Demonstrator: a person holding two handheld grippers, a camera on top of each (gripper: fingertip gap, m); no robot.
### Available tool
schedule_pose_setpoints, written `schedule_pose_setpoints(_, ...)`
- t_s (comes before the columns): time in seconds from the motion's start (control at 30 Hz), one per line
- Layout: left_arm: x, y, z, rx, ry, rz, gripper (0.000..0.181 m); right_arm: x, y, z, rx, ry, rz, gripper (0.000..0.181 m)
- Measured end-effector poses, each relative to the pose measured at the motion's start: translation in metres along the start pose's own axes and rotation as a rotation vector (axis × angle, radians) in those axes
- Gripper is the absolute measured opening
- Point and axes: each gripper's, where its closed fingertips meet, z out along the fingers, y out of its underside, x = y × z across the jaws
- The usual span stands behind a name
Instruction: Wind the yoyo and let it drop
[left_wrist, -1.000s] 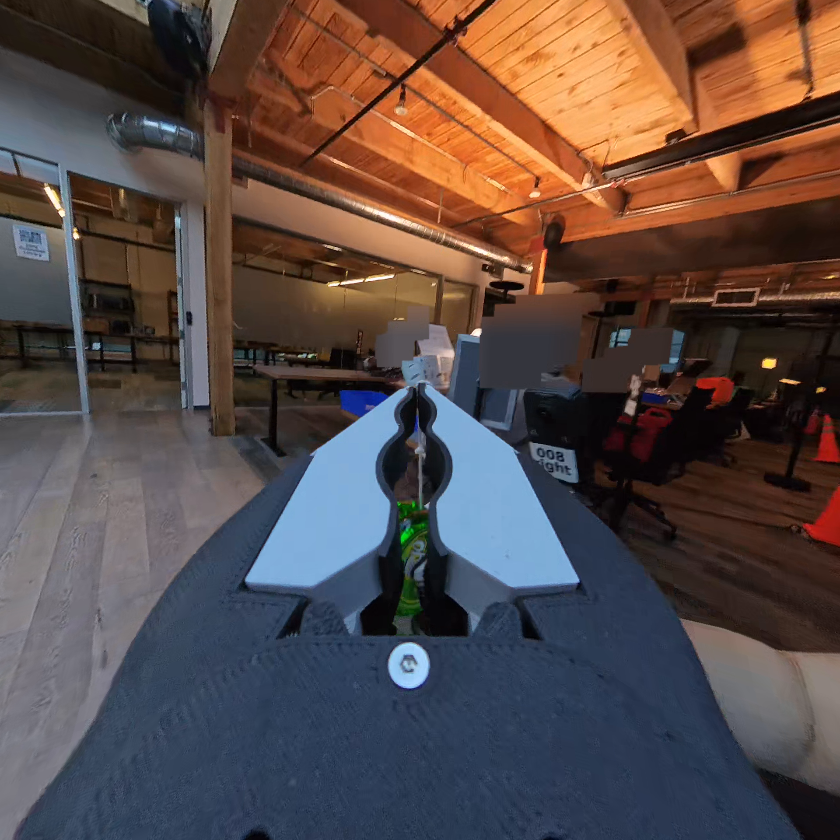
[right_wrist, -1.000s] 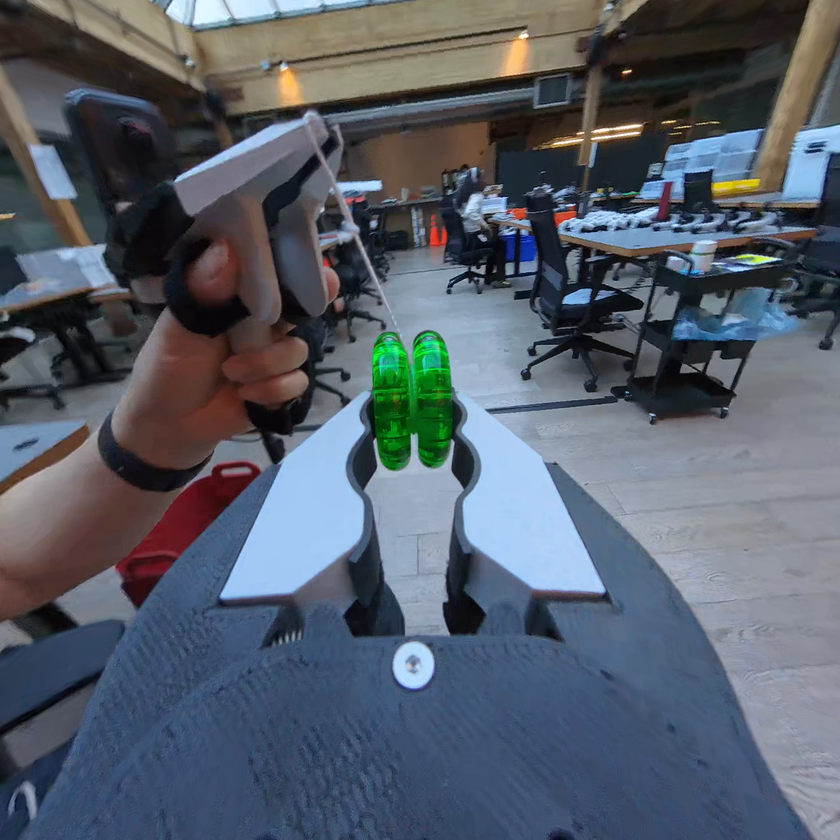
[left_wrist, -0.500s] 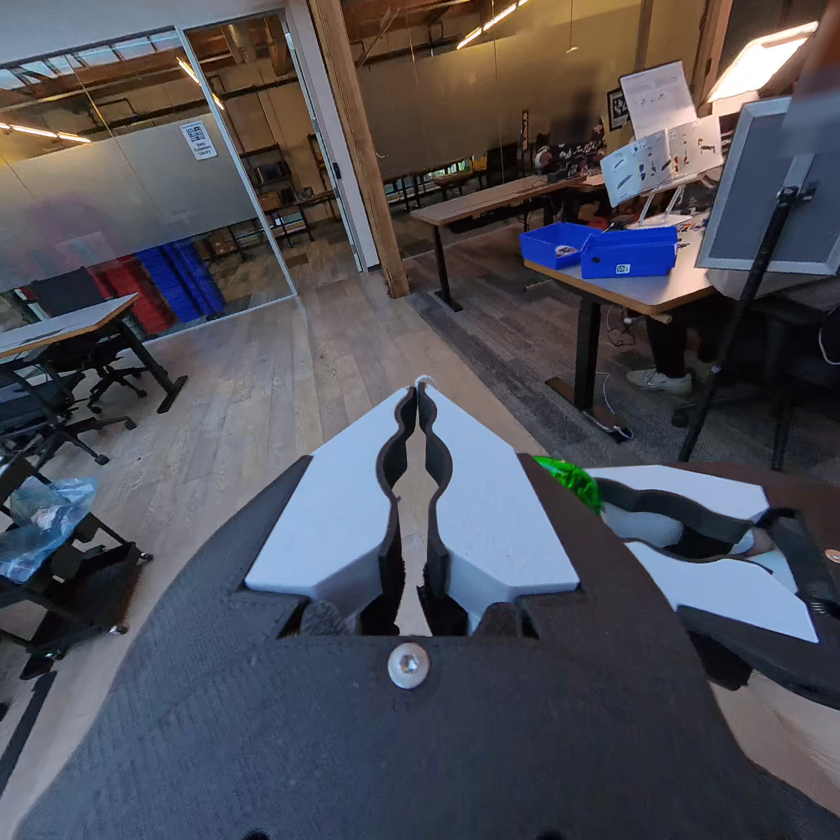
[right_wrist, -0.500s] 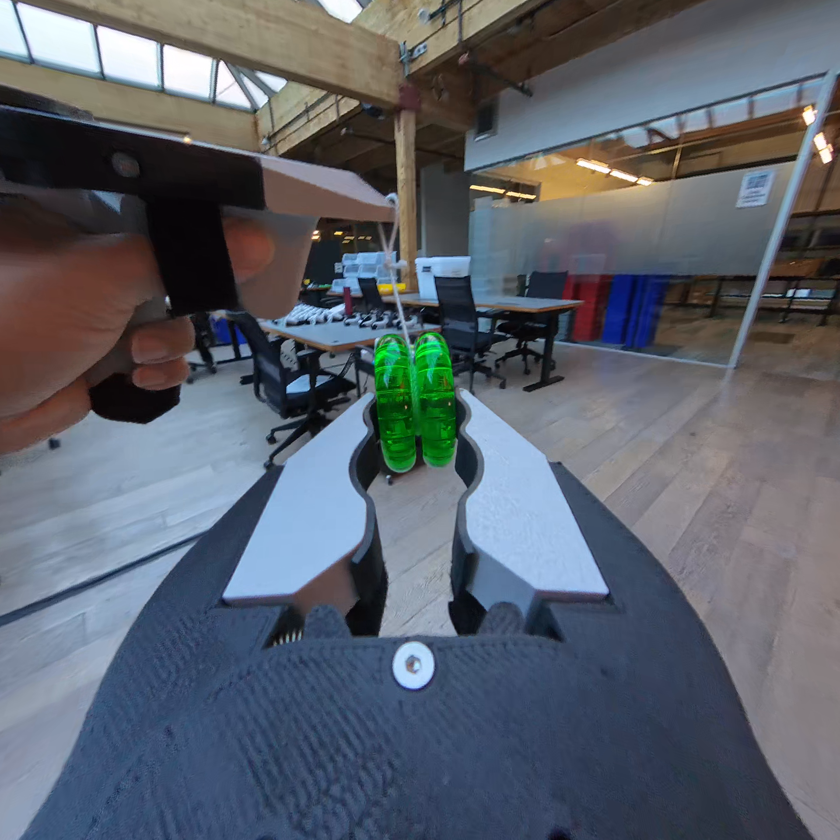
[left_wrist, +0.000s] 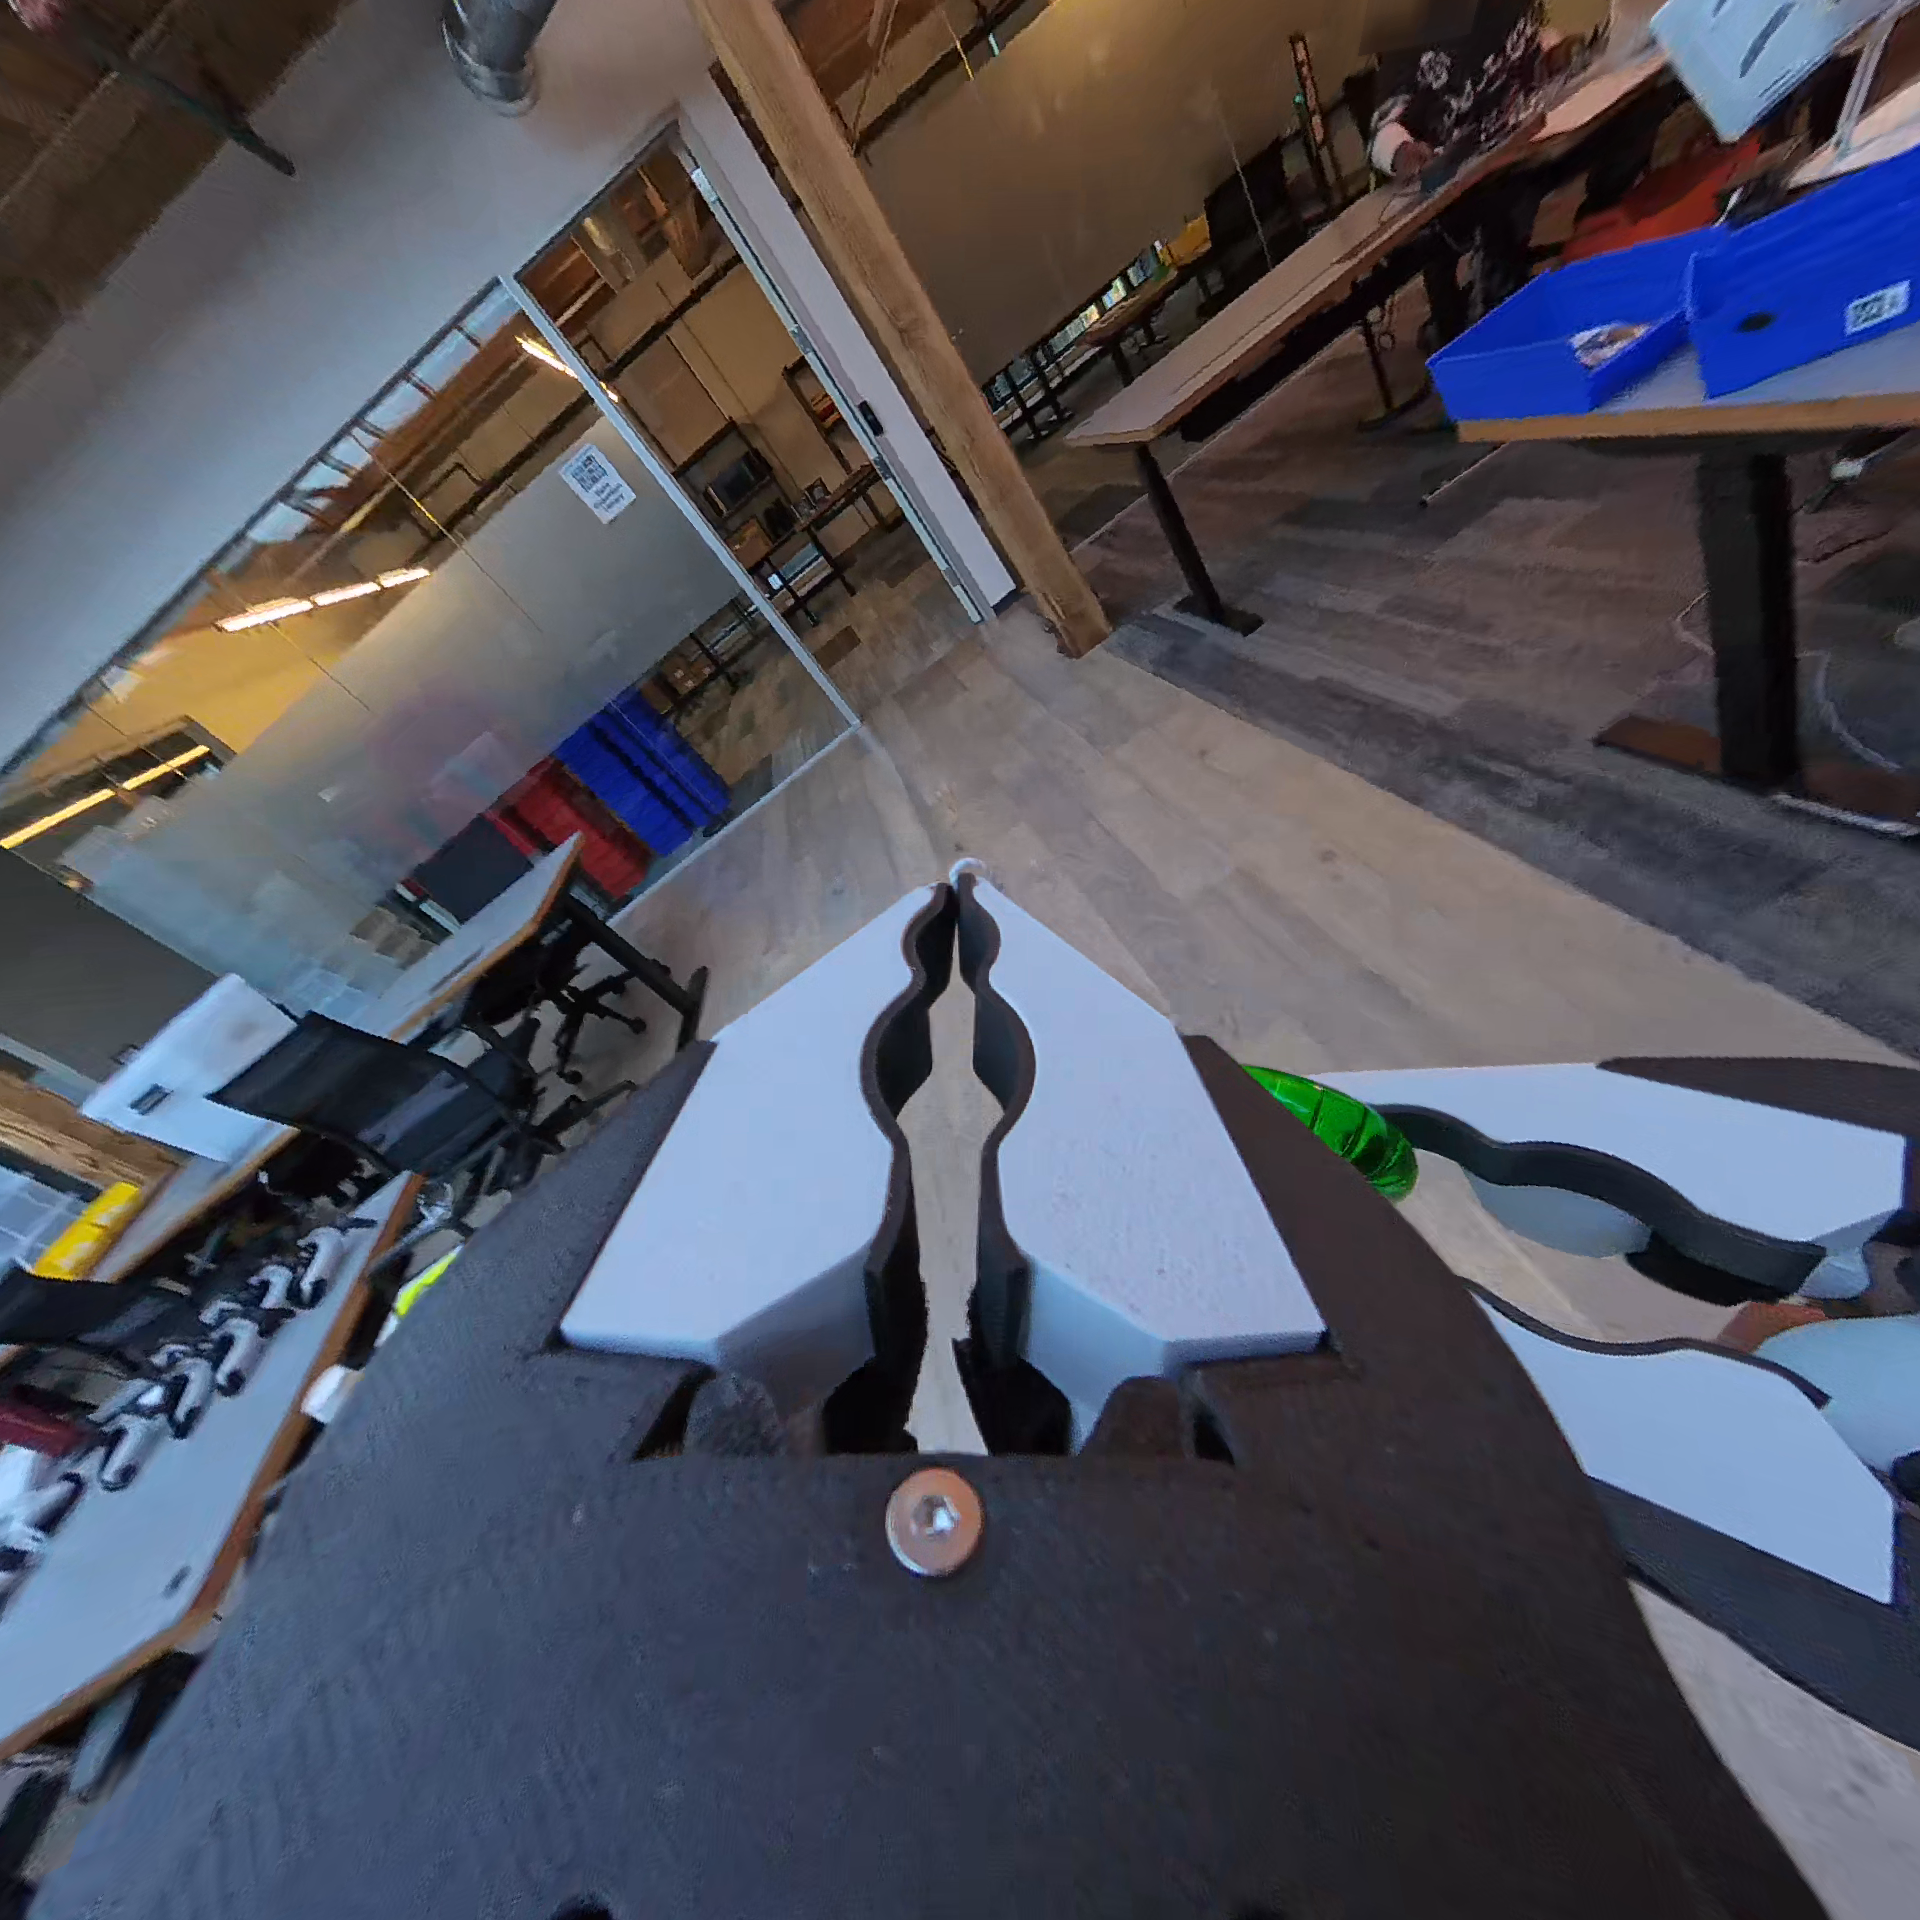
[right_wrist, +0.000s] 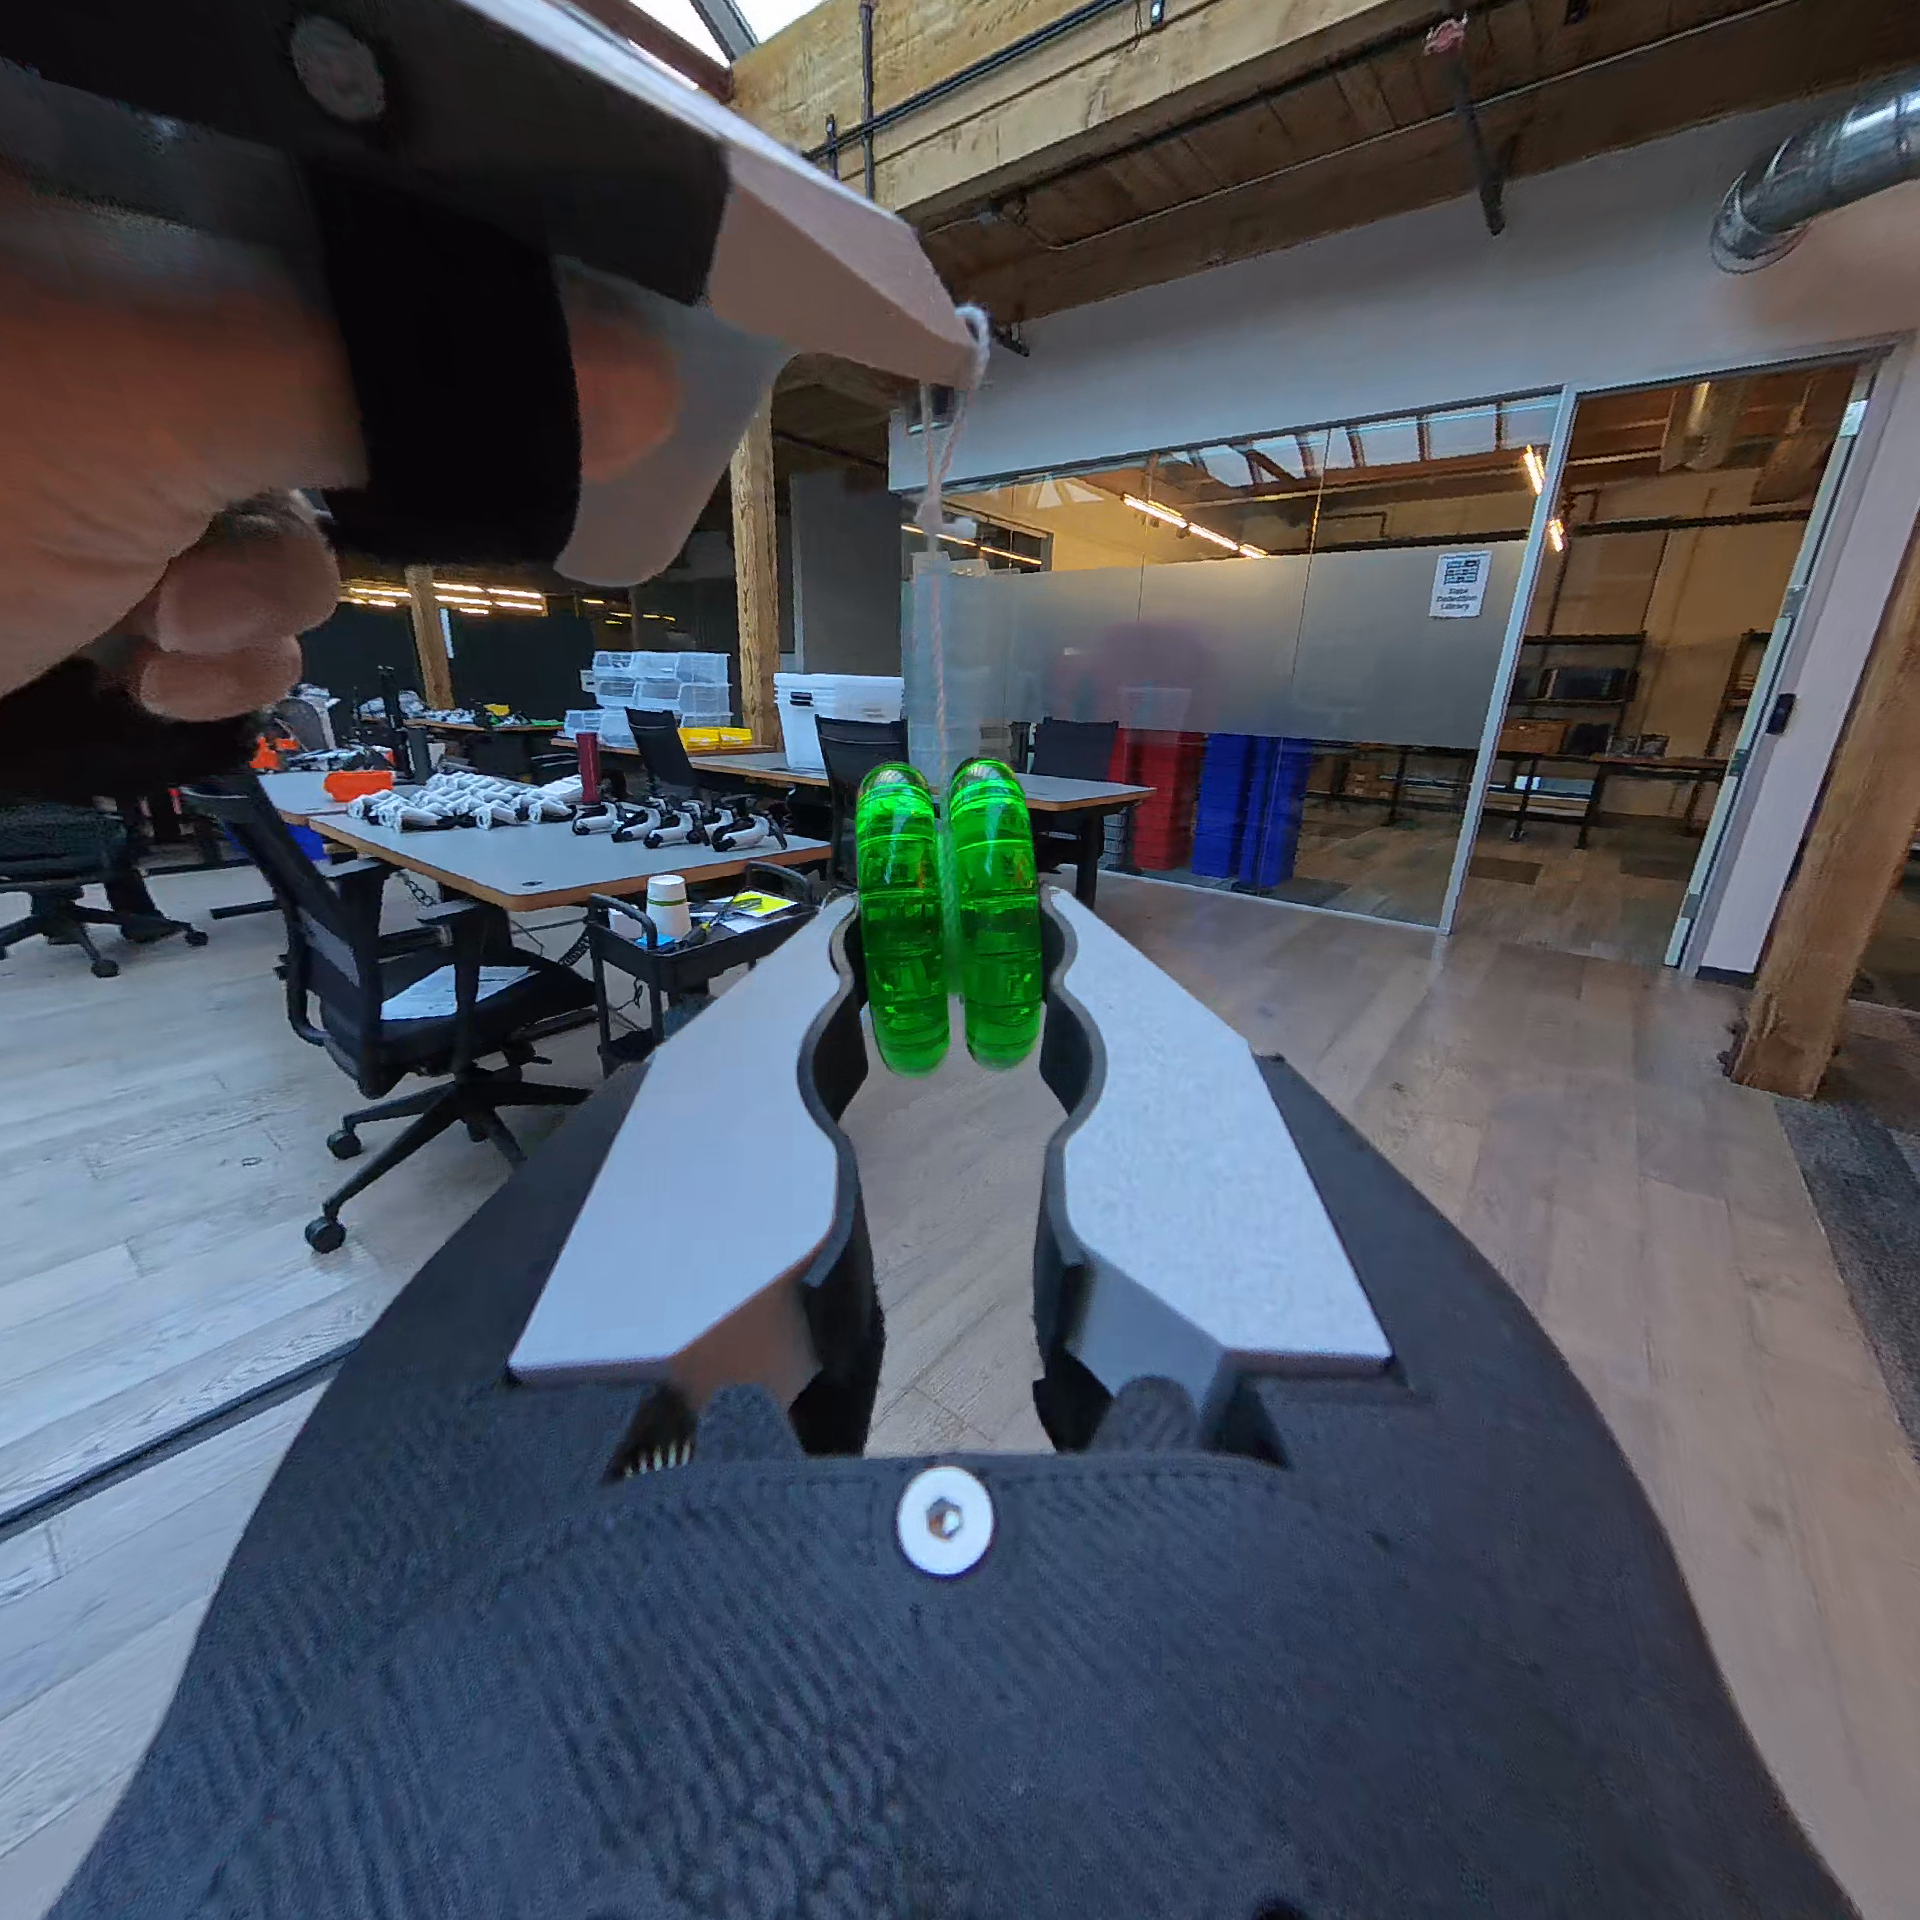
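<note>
The right gripper (right_wrist: 948, 925) squeezes the shiny see-through green yoyo (right_wrist: 948, 914) between its flat grey tips, two round halves side by side. Up and left, the left gripper (left_wrist: 957, 886) is pinched tight on the thin white string (right_wrist: 943, 582), which runs down into the yoyo's groove.

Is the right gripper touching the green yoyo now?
Touching. In the right wrist view the right gripper has its two fingertips pressed against the outer faces of the green yoyo, with no gap on either side.
</note>
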Motion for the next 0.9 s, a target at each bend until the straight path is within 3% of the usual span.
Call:
schedule_pose_setpoints(0.13, -0.064, -0.023, 0.042, -0.002, -0.016, 0.018, 0.000, 0.005, -0.032, 0.076, -0.017, 0.030, 0.011, 0.027)
schedule_pose_setpoints(0.23, -0.116, -0.068, 0.063, -0.040, -0.015, 0.066, 0.000, 0.012, -0.087, 0.121, -0.023, 0.034, 0.023, 0.027)
schedule_pose_setpoints(0.4, -0.202, -0.199, 0.079, -0.050, -0.032, 0.130, 0.000, 0.045, -0.233, 0.177, -0.015, 0.044, 0.057, 0.027)
schedule_pose_setpoints(0.53, -0.255, -0.313, 0.079, 0.027, -0.036, 0.119, 0.000, 0.069, -0.351, 0.204, 0.022, 0.053, 0.070, 0.027)
schedule_pose_setpoints(0.63, -0.284, -0.370, 0.075, 0.055, -0.050, 0.145, 0.000, 0.075, -0.415, 0.215, 0.048, 0.063, 0.022, 0.027)
schedule_pose_setpoints(0.73, -0.296, -0.392, 0.077, 0.061, -0.048, 0.140, 0.000, 0.074, -0.438, 0.220, 0.058, 0.055, 0.045, 0.026)
schedule_pose_setpoints(0.87, -0.295, -0.381, 0.092, 0.021, -0.046, 0.185, 0.000, 0.084, -0.421, 0.231, 0.010, 0.078, 0.065, 0.027)
schedule_pose_setpoints(0.9, -0.297, -0.376, 0.097, 0.007, -0.052, 0.213, 0.000, 0.085, -0.416, 0.236, -0.009, 0.071, 0.074, 0.037)
